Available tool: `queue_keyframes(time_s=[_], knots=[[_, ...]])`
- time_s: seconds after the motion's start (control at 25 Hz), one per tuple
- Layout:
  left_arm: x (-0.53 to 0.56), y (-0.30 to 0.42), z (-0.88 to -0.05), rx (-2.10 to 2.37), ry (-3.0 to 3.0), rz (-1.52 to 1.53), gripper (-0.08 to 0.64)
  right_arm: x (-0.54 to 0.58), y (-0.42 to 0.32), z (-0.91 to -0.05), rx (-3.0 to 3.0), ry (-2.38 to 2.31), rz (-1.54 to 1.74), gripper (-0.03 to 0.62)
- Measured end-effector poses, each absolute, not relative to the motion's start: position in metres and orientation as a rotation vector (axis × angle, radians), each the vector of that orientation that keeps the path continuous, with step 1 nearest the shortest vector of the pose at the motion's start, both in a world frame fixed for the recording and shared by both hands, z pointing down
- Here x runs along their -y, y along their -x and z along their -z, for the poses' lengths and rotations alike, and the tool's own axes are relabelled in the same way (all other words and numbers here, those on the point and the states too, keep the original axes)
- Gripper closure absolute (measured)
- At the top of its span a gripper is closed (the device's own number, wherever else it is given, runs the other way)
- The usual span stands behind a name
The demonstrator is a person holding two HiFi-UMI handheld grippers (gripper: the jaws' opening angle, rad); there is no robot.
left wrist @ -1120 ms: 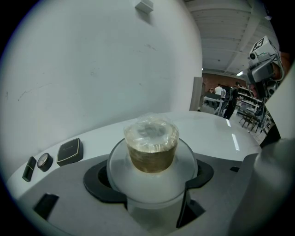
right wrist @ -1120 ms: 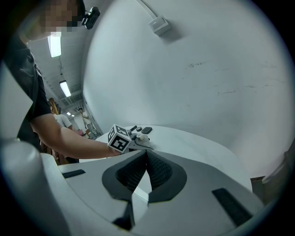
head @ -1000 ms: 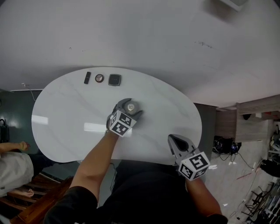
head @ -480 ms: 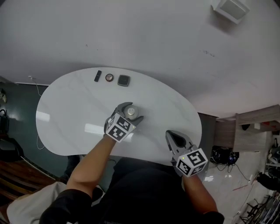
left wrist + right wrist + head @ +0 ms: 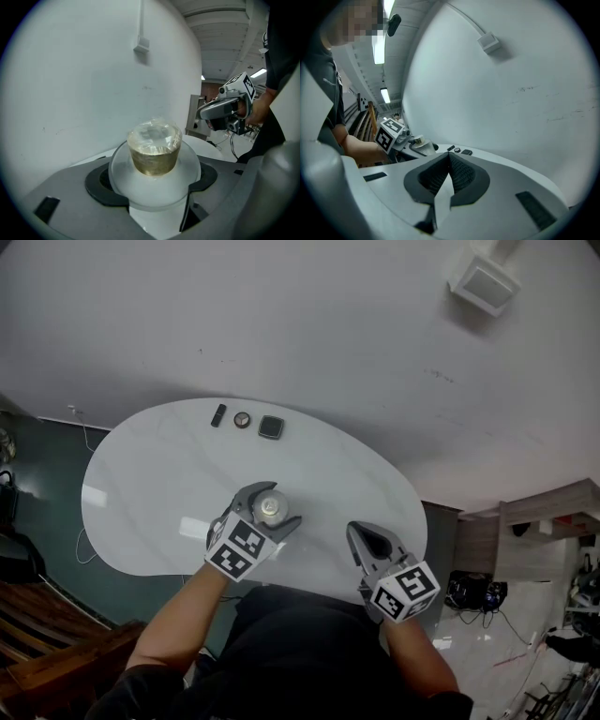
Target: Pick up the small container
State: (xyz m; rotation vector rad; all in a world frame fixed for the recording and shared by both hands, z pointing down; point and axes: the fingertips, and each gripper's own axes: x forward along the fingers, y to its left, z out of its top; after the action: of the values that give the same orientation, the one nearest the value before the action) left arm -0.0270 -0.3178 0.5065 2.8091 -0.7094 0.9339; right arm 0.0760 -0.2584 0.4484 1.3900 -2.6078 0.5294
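Note:
The small container (image 5: 270, 508) is a clear cup of golden stuff with a film top, standing on a wide translucent disc. In the left gripper view the small container (image 5: 154, 153) fills the middle, and the dark pads (image 5: 101, 185) press the disc from both sides. My left gripper (image 5: 266, 513) is shut on it over the white oval table (image 5: 141, 493), near the front half. My right gripper (image 5: 366, 540) hovers at the table's front right edge, jaws shut with nothing between them. The right gripper view shows the left gripper (image 5: 401, 137) with the container (image 5: 417, 139) far off to the left.
Three small things lie in a row at the table's far edge: a black stick (image 5: 217, 414), a round disc (image 5: 242, 419) and a dark square (image 5: 271, 427). A white box (image 5: 483, 282) is mounted on the wall. Dark floor and wooden furniture lie left of the table.
My left gripper has drawn the container back toward me and a little left, away from the table's middle. The right gripper kept its place at the front right edge.

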Motion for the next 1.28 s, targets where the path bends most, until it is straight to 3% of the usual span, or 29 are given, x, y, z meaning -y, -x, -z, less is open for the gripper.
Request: queue_keyframes(time_s=[0.64, 1.28], knots=[[0.265, 0.057, -0.463, 0.691, -2.847, -0.984, 0.213, 0.26, -0.056, -0.449, 2.574, -1.325, -0.469, 0.597], [0.249, 0.041, -0.45, 0.608, -2.894, -0.979, 0.213, 0.267, -0.069, -0.442, 2.564, -1.387, -0.447, 0.597]])
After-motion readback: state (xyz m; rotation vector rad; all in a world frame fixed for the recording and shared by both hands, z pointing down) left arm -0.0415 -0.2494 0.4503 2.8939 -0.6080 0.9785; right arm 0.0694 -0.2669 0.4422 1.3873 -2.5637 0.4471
